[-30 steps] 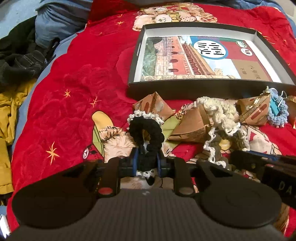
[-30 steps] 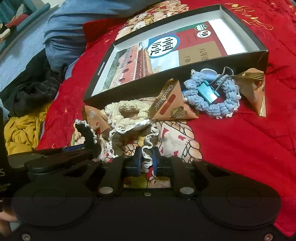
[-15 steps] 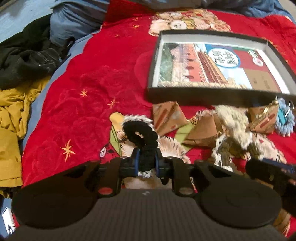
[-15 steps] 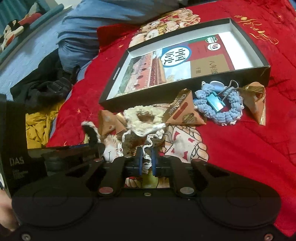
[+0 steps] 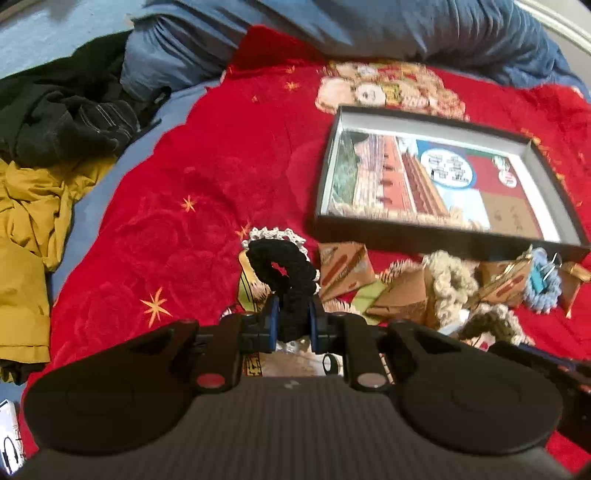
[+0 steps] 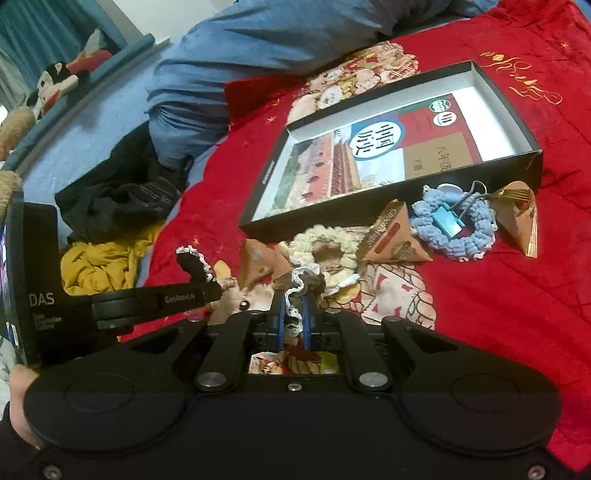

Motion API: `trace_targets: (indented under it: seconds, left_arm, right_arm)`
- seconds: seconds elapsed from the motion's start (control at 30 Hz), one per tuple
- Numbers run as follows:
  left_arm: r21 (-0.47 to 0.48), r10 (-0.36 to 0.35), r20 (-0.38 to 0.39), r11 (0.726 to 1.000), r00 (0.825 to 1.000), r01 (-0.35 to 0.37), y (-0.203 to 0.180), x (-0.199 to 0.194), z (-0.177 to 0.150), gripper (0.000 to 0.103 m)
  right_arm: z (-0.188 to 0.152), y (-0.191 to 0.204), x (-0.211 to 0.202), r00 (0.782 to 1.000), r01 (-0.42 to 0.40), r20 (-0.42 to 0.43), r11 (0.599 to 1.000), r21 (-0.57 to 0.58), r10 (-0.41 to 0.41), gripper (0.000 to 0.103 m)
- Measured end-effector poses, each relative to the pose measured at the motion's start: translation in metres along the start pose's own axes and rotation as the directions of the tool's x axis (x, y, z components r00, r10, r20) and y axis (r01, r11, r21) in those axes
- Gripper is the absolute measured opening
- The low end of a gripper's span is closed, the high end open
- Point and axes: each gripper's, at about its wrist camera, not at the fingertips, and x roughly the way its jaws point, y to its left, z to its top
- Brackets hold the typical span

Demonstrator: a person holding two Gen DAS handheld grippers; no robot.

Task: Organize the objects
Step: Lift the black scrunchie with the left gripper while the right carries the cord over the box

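Observation:
My left gripper is shut on a black crocheted scrunchie with a white lace edge and holds it above the red blanket. My right gripper is shut on a brown scrunchie with white lace trim. An open black box with a printed book inside lies ahead to the right; it also shows in the right wrist view. A cream scrunchie, a blue scrunchie with a binder clip and several triangular brown packets lie in front of the box.
Dark and mustard clothes are piled at the left edge of the bed. A blue pillow lies behind the box. The left gripper's body reaches in from the left in the right wrist view.
Both grippers have risen and pulled back with their scrunchies. The box and the pile look farther away and have shifted right in the left wrist view.

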Motion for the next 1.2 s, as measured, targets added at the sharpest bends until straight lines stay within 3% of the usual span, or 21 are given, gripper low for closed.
trace_targets:
  seconds: [0.3, 0.5, 0.8, 0.97, 1.2]
  left_arm:
    - [-0.041, -0.075, 0.101, 0.996, 0.992, 0.079, 0.008, -0.025, 0.006, 0.019]
    - [-0.069, -0.122, 0.189, 0.988, 0.974, 0.137, 0.016, -0.045, 0.01, 0.019]
    - [-0.106, -0.045, 0.229, 0.992, 0.972, 0.071, 0.02, -0.077, 0.004, 0.019]
    - [-0.197, -0.039, 0.211, 0.977, 0.977, 0.081, 0.03, -0.103, -0.01, 0.019]
    - [-0.252, -0.025, 0.26, 0.963, 0.965, 0.093, 0.034, -0.143, -0.007, 0.019]
  right_arm:
    - [0.002, 0.006, -0.015, 0.997, -0.062, 0.054, 0.998, 0.012, 0.062, 0.01]
    - [0.009, 0.014, -0.027, 0.991, -0.093, 0.1, 0.996, 0.002, 0.092, 0.01]
    - [0.014, 0.034, -0.053, 0.986, -0.075, 0.142, 0.994, -0.074, 0.085, 0.01]
    - [0.019, 0.053, -0.08, 0.976, -0.041, 0.203, 0.986, -0.159, 0.074, 0.01]
    - [0.028, 0.066, -0.114, 0.961, -0.058, 0.254, 0.981, -0.187, 0.106, 0.01]
